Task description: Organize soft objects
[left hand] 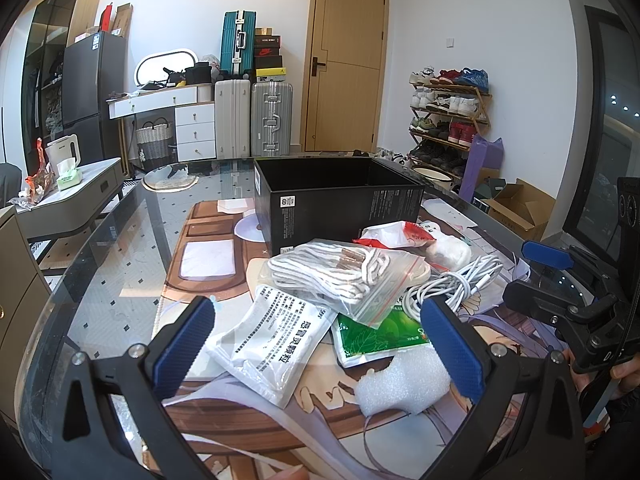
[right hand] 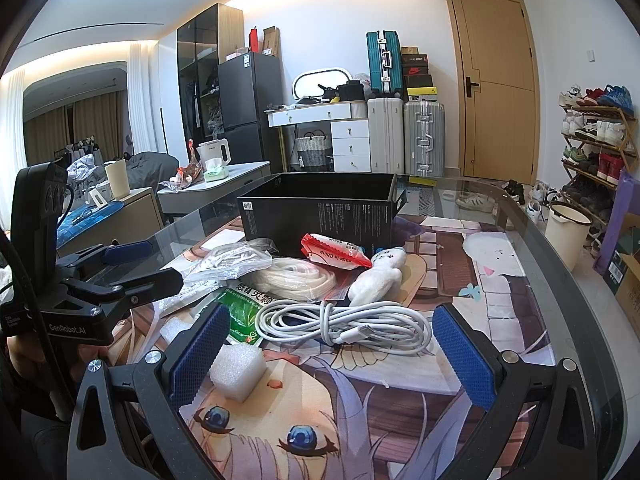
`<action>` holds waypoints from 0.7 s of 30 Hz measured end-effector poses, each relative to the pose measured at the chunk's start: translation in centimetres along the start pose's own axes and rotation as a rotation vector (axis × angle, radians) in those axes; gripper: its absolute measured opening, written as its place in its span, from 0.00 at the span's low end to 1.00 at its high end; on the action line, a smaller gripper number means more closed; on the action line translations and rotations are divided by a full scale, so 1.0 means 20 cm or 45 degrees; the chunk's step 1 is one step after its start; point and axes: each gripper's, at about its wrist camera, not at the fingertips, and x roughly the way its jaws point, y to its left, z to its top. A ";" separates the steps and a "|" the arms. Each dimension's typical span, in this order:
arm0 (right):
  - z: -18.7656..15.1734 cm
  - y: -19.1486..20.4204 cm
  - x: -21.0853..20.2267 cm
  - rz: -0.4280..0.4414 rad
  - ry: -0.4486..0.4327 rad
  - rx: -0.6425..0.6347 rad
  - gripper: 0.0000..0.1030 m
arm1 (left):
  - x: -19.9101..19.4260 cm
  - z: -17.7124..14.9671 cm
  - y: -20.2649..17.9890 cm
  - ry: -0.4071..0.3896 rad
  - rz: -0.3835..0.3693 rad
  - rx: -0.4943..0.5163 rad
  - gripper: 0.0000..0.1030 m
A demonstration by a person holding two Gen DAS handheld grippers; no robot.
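Note:
A pile of soft items lies on the glass table before an open black box (left hand: 336, 200) (right hand: 320, 208). It holds a white sachet pack (left hand: 276, 340), a zip bag of white cord (left hand: 340, 276), a green packet (left hand: 372, 332) (right hand: 244, 312), a white foam block (left hand: 400, 388) (right hand: 238, 368), a coiled white cable (left hand: 452, 284) (right hand: 348, 324), a white plush toy (left hand: 448, 252) (right hand: 380, 276) and a red-and-white packet (right hand: 336, 252). My left gripper (left hand: 316, 344) is open and empty over the sachet pack and green packet. My right gripper (right hand: 332, 348) is open and empty around the cable.
An anime-print mat (right hand: 360, 420) covers the table under the glass. A grey side table with a kettle (left hand: 64, 152) stands to the left. Suitcases (left hand: 256, 116), a door and a shoe rack (left hand: 448, 120) line the far wall. A cardboard box (left hand: 516, 208) sits on the floor right.

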 end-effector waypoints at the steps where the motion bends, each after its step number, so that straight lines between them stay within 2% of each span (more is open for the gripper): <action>1: 0.00 0.00 0.00 -0.001 0.000 0.000 1.00 | 0.00 0.00 0.00 0.001 0.000 0.000 1.00; 21: -0.01 -0.01 0.01 -0.007 0.002 -0.005 1.00 | 0.00 -0.01 0.00 -0.002 -0.023 0.007 1.00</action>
